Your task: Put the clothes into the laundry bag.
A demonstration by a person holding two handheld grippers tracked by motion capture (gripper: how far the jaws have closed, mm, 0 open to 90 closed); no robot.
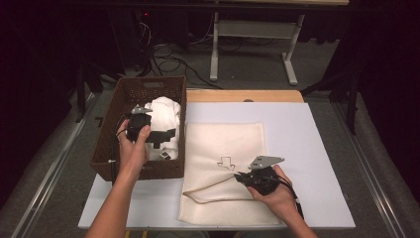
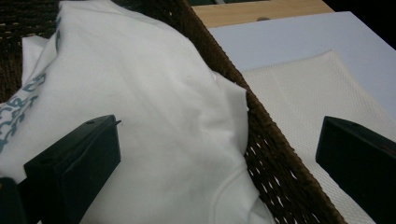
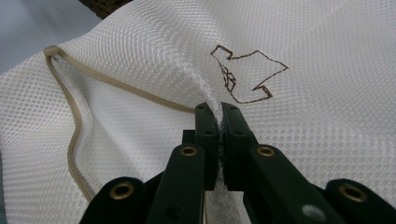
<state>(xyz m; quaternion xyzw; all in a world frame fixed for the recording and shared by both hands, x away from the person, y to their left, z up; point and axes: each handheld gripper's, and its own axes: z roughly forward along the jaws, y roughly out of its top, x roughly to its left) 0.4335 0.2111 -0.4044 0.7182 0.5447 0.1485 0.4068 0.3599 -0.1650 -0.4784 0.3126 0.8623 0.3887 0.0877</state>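
Evidently the work in hand is loading white clothing from the basket (image 1: 130, 94) into the mesh laundry bag (image 1: 225, 144), and the step now is reaching for the garment while the bag's mouth is being held up. The right hand-held gripper (image 1: 239, 176) is pressing its jaws together on a fold of the bag's top layer, close beside the beige-trimmed opening (image 3: 70, 140); in the right gripper view the mesh is bunching up between the closed jaws, just below the small brown outline mark (image 3: 247, 77). The bag is lying flat on the white desk (image 1: 307, 124), touching the basket's right wall.

The left hand-held gripper (image 1: 166, 135) is hovering over the white garment (image 2: 154, 107) in the basket, its jaws spread wide and nothing between them. In the left gripper view one jaw is sitting over the cloth and the other is hanging out past the wicker rim (image 2: 261, 135), above the bag.

To do this well, I would judge that the left one should be shifting inward so both jaws are straddling cloth, not the rim, then sinking into a thick fold rather than a thin edge, so the whole garment is lifting together. The right grip should be holding firm and lifting slightly, keeping the opening gaping toward the basket. The risk is catching wicker, or dragging a loose sleeve.
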